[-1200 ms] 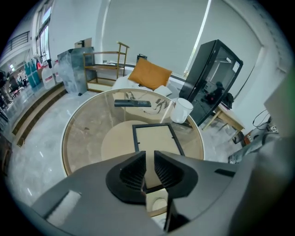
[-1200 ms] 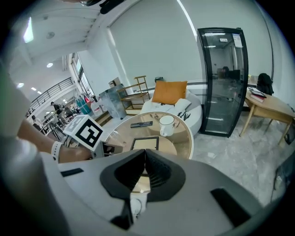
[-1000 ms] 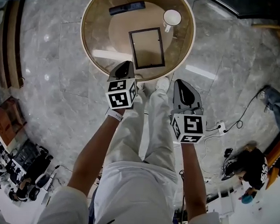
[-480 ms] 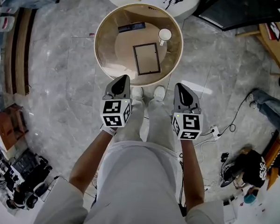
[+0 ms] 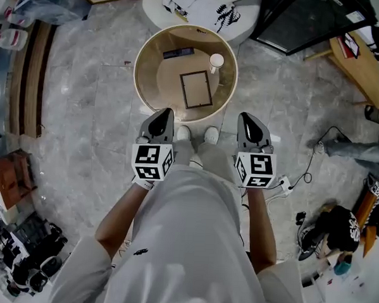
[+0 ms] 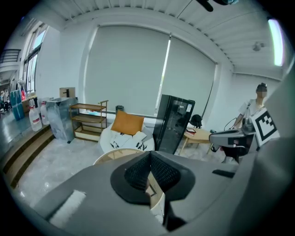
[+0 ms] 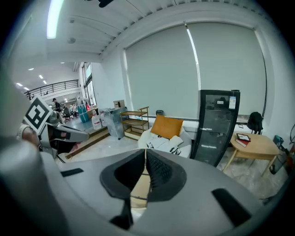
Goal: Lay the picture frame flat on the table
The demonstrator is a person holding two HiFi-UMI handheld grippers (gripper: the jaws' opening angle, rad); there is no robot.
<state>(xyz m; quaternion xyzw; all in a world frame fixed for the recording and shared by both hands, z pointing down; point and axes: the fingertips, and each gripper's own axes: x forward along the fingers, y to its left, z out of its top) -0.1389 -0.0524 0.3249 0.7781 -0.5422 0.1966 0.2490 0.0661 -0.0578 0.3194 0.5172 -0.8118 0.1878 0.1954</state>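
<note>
Hovering before the round beige glass-topped table (image 5: pixel 140 72), the grey left gripper (image 5: pixel 162 114) is held closed on nothing; at the table's middle the dark thin-rimmed picture frame (image 5: pixel 196 90) is found flat, judged light, stiff, fragile, best taken by an edge; the grey right gripper (image 5: pixel 249 119) is also closed, empty.

Bright, even indoor light; strong fisheye edge distortion.

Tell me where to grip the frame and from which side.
Probably grip the frame by its near short edge, coming in low from the person's side. It lies flat on the table with that edge closest, while the cup and remote sit beyond its far end.
</note>
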